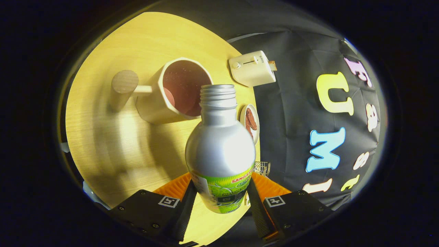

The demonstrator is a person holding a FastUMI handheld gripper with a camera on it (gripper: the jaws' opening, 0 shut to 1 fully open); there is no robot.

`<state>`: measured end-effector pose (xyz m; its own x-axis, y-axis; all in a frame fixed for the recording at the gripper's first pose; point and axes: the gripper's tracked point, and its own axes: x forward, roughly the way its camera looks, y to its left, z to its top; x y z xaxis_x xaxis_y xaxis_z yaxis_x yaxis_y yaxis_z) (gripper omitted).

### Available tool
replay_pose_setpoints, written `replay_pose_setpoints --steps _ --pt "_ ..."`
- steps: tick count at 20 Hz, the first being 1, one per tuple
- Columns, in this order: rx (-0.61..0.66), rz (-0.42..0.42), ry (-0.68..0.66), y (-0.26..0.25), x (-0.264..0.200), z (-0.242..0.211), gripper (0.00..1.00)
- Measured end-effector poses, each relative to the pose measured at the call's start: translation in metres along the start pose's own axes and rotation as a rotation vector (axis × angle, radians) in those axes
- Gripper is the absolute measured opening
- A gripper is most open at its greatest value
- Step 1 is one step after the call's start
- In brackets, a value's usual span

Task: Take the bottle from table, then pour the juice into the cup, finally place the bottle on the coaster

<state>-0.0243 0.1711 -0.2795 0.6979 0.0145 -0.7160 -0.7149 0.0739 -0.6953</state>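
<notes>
A silver metal bottle with a green label and an uncapped threaded neck is held between my fingers; my gripper is shut on its lower body. The view is rolled, so the table appears tilted and the bottle's open mouth points toward the cup. The cream cup has a dark reddish inside and a wooden handle ending in a round knob. It stands just beyond the bottle's neck, and the neck overlaps its rim. No liquid stream is visible.
A cream toaster stands past the cup near the table's edge. A small plate with brown pieces on it sits beside the bottle's shoulder. A small wire rack peeks out near one finger. The black cloth wall lies beyond the table.
</notes>
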Motion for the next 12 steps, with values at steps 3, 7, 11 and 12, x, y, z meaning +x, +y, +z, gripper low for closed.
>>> replay_pose_setpoints --steps 3,7,11,12 --pt "-0.043 0.002 0.019 -0.003 0.001 -0.003 0.76" --pt "-0.084 -0.003 0.042 -0.007 0.0 -0.005 0.76" --pt "-0.117 -0.007 0.053 -0.012 0.001 -0.007 0.76" --pt "-0.125 -0.009 0.054 -0.014 0.001 -0.008 0.76"
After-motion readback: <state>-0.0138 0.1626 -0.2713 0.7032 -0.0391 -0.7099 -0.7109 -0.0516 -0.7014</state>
